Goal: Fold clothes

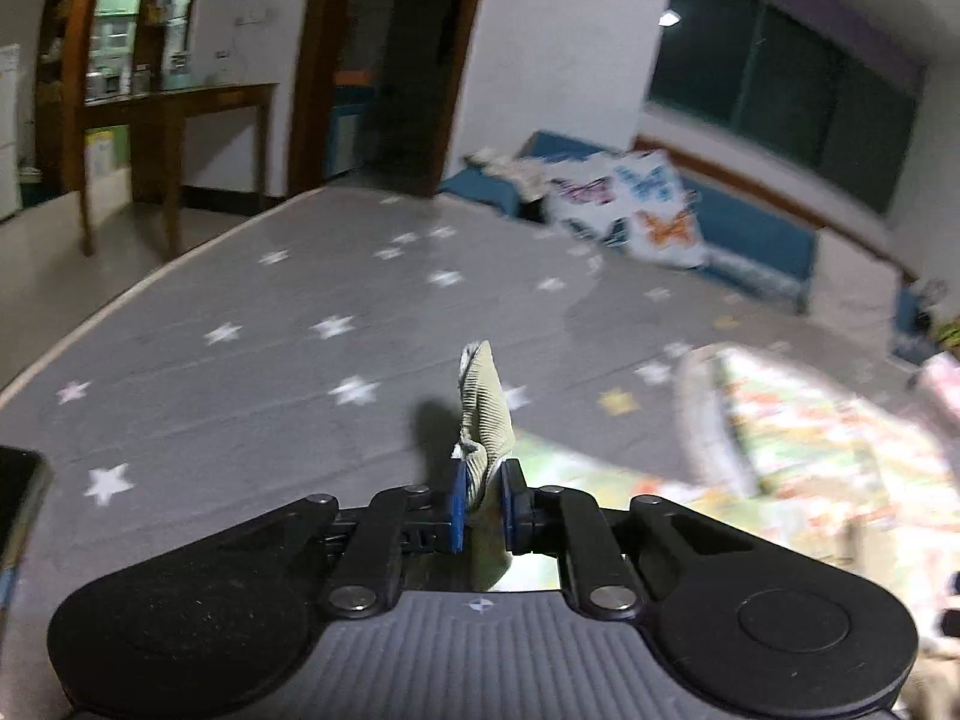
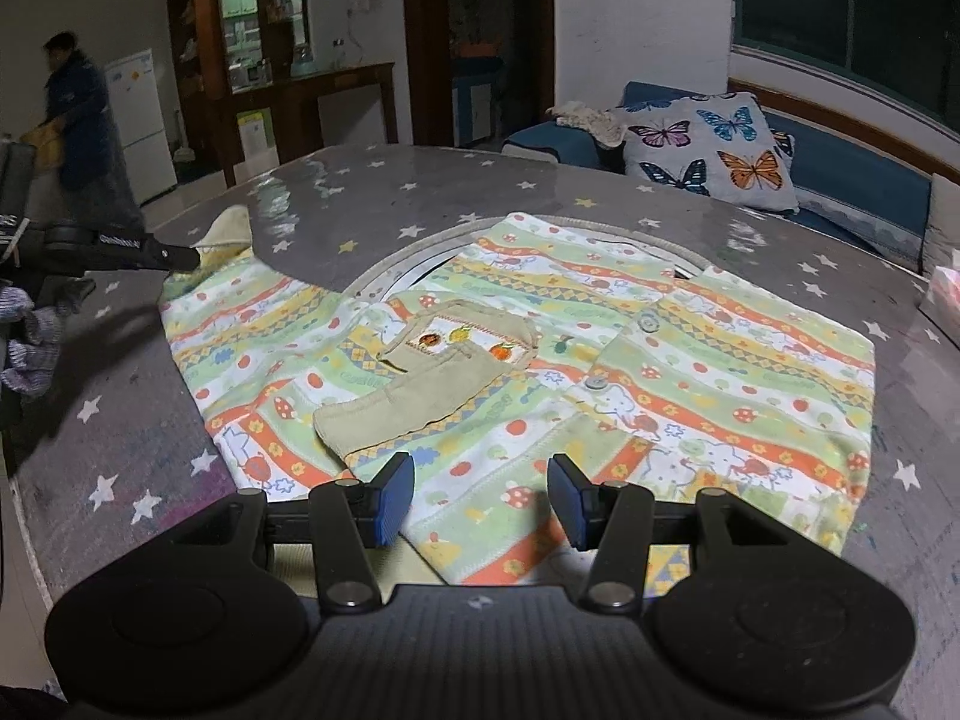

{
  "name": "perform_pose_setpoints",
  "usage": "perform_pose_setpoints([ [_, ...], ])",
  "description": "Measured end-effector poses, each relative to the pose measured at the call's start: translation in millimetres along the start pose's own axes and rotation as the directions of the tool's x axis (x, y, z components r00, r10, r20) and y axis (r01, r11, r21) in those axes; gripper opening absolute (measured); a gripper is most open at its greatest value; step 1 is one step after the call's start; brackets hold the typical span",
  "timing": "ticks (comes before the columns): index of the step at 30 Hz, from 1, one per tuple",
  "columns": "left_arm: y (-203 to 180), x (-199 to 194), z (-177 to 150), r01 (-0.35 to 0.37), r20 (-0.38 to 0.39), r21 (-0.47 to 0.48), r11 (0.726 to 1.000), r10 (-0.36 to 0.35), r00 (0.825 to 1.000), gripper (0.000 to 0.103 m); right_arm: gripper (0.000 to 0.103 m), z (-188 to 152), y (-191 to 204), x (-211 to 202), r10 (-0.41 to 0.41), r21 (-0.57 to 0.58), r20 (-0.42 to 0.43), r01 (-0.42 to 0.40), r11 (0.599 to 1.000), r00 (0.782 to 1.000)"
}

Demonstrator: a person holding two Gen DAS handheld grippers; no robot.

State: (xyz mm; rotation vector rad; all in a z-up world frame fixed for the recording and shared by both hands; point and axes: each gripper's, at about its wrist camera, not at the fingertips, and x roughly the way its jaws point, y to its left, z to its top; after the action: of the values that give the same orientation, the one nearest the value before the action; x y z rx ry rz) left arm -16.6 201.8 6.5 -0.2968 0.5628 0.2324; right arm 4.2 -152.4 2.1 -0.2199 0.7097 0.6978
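A child's patterned shirt (image 2: pixel 690 372), green, orange and yellow, lies spread on the grey star-print table (image 2: pixel 420 192). One sleeve with a beige ribbed cuff (image 2: pixel 414 396) is folded over its middle. My left gripper (image 1: pixel 482 495) is shut on the other sleeve's beige cuff (image 1: pixel 483 414) and holds it above the table; it also shows at the left of the right wrist view (image 2: pixel 186 258). The shirt's body is a blur at the right in the left wrist view (image 1: pixel 810 438). My right gripper (image 2: pixel 482 495) is open and empty over the shirt's near hem.
A butterfly-print pillow (image 2: pixel 708 150) lies on a blue sofa (image 2: pixel 858 186) behind the table. A dark phone-like object (image 1: pixel 18 504) lies at the table's left edge. A person (image 2: pixel 78 114) stands at the far left near a white fridge (image 2: pixel 141 120). A pink item (image 2: pixel 945 300) sits at the right edge.
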Motion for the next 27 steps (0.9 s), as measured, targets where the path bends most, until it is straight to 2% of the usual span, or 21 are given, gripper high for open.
perform_pose_setpoints([
  [3,-27,-13,8,0.116,0.014,0.012,0.993,-0.116,0.993,0.012,0.05,-2,-6,-7,-0.009,0.024,0.014,0.009,1.0,1.0],
  [6,-59,-22,14,0.226,0.019,0.035,0.974,-0.227,0.974,0.012,0.05,-5,-13,-13,-0.024,0.048,0.027,0.023,0.999,0.999],
  [9,-94,-28,19,0.343,0.009,0.048,0.938,-0.344,0.939,0.012,0.05,-10,-21,-20,-0.04,0.072,0.041,0.037,0.997,0.998],
  [14,-149,-29,18,0.502,-0.032,0.058,0.863,-0.501,0.865,0.011,0.05,-20,-38,-34,-0.072,0.124,0.058,0.064,0.99,0.996],
  [18,-192,-23,4,0.568,-0.096,0.102,0.817,-0.561,0.823,0.012,0.05,-28,-52,-43,-0.101,0.173,0.069,0.088,0.981,0.992],
  [24,-231,0,-27,0.625,-0.219,0.139,0.768,-0.592,0.776,0.013,0.05,-38,-71,-55,-0.148,0.238,0.074,0.126,0.963,0.986],
  [25,-234,1,-32,0.632,-0.238,0.143,0.761,-0.594,0.769,0.015,0.05,-39,-74,-57,-0.154,0.246,0.076,0.132,0.96,0.985],
  [27,-235,0,-38,0.643,-0.258,0.159,0.749,-0.598,0.759,0.026,0.05,-40,-78,-61,-0.16,0.264,0.079,0.134,0.955,0.984],
])
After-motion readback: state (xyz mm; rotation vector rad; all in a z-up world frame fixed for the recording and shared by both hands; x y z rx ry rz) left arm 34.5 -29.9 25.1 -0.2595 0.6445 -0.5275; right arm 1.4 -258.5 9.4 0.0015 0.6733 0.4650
